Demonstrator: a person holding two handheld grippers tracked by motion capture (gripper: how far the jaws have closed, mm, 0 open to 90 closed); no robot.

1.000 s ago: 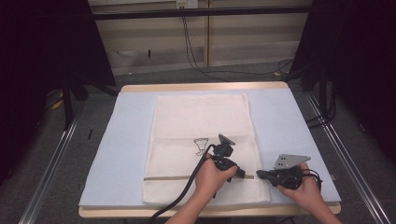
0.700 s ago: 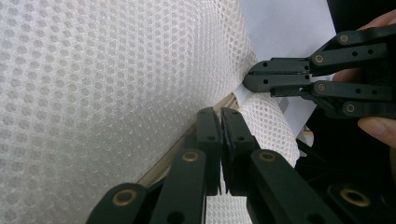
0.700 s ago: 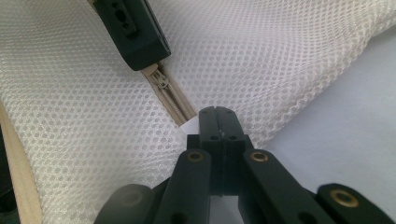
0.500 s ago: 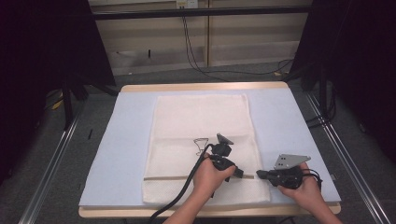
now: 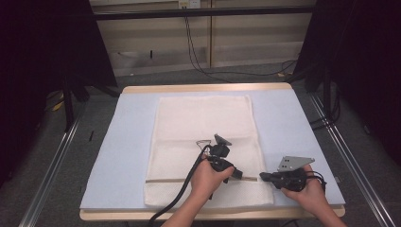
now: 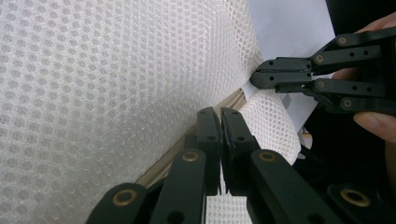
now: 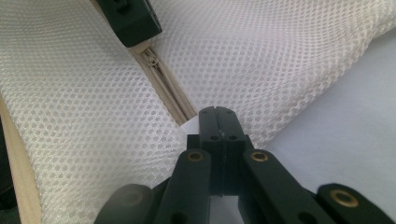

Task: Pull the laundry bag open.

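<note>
- nothing has shifted over the last second: the mesh bag (image 5: pixel 204 151) lies flat mid-worktop.
- left tool (image 5: pixel 239 174) clamps shut at the zipper (image 7: pixel 163 86) near the right end, possibly on its pull.
- right tool (image 5: pixel 263 177) pinches the bag's right edge, bracing; the zip looks about done.

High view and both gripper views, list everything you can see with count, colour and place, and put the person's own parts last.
White mesh laundry bag: one, white with a beige zipper band near its front end, flat on the middle of the pad.
Pale blue pad: one, covering the tabletop.
Light wooden table: one, its edge showing around the pad.
Small wire clip: one, dark, on the bag just behind the left tool.
Left tool: one, black, jaws shut, at the zipper band.
Right tool: one, black with a grey plate, jaws shut, at the bag's right edge by the zipper's end.
Hands: two, left hand, right hand.
</note>
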